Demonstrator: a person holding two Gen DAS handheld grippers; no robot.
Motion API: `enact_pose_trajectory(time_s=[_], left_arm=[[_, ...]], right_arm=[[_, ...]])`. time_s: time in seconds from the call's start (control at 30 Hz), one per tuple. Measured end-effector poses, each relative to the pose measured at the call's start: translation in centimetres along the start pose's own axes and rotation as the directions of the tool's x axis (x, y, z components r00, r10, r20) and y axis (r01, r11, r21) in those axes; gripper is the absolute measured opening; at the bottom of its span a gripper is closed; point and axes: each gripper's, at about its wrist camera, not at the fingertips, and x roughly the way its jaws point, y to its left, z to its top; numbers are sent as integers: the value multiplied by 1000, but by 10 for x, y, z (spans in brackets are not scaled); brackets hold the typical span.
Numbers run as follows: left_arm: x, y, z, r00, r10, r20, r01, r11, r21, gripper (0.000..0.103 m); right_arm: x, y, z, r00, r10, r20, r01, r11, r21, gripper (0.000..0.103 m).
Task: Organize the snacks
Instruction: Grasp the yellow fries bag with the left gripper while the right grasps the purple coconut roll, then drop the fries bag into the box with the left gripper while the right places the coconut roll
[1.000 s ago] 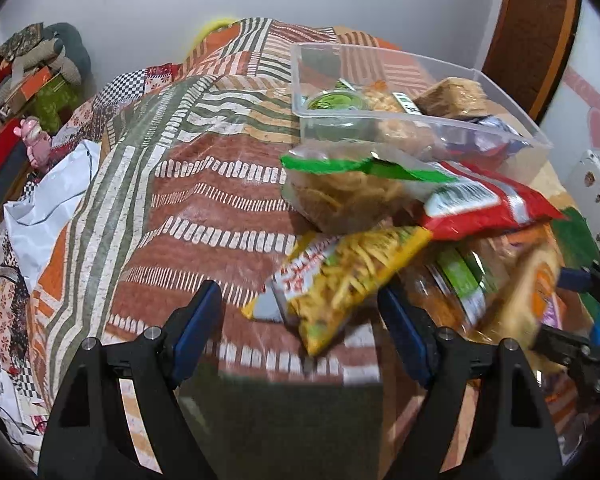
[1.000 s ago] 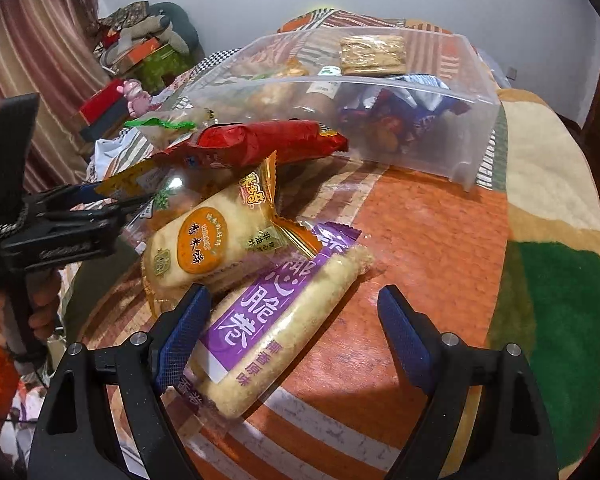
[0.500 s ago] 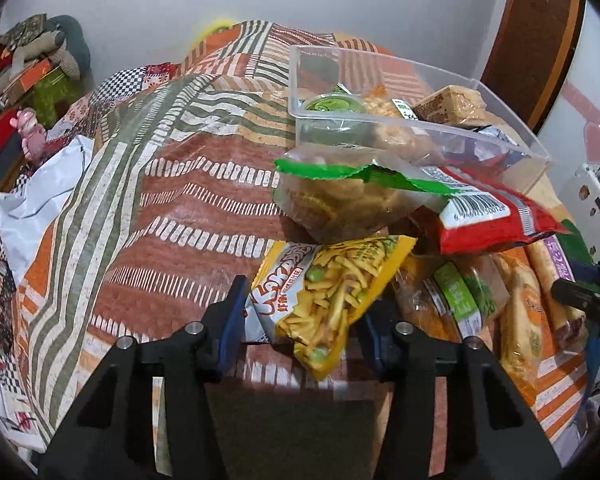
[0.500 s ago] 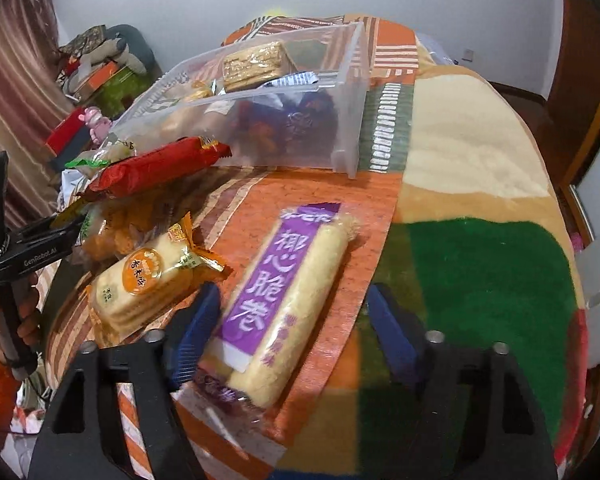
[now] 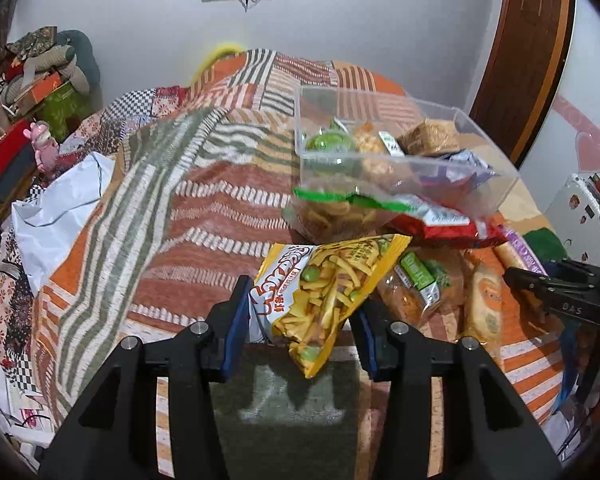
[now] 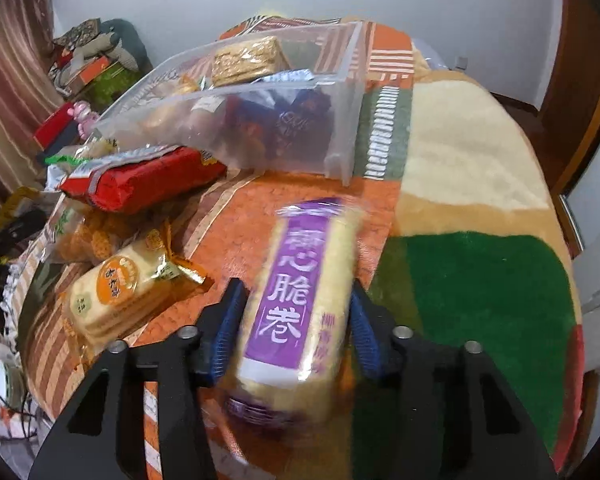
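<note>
Gripping Two Snack Packs Over the Bed

The left claw pinches a yellow fries bag; the right claw clamps a purple roll packet. Beside it on the patchwork bed lies a cracker pack, then a red packet. Farther back stands the clear bin, part-filled with snacks.

dim indoor light, fisheye-bent edges with dark corners, purple snack pack seemingly motion-blurred.
</note>
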Motion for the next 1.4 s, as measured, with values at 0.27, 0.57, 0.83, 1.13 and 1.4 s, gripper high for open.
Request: enact_pose_trajectory(time_s=[0.27,0.57,0.83,1.13,1.4], left_arm=[[-26,-7,24,997,-5,77,4,1000,17,46],[-50,-25,63,982,-39,186,28,998,58,46],[-51,-44,95,970,-67,234,47,995,91,46],[-30,-50,127,969,-80,234,60,994,90,46],[0,-51,149,975,-70,209,57,996,72,46]], right_arm=[[-28,-12,4,998,13,69,-15,999,36,41],[-65,-7,32,979,32,200,-39,999,27,41],[-80,3,59,951,63,303,-68,998,3,41],[-78,7,89,927,85,365,-89,996,-7,41],[-61,0,112,924,95,371,-110,994,20,41]])
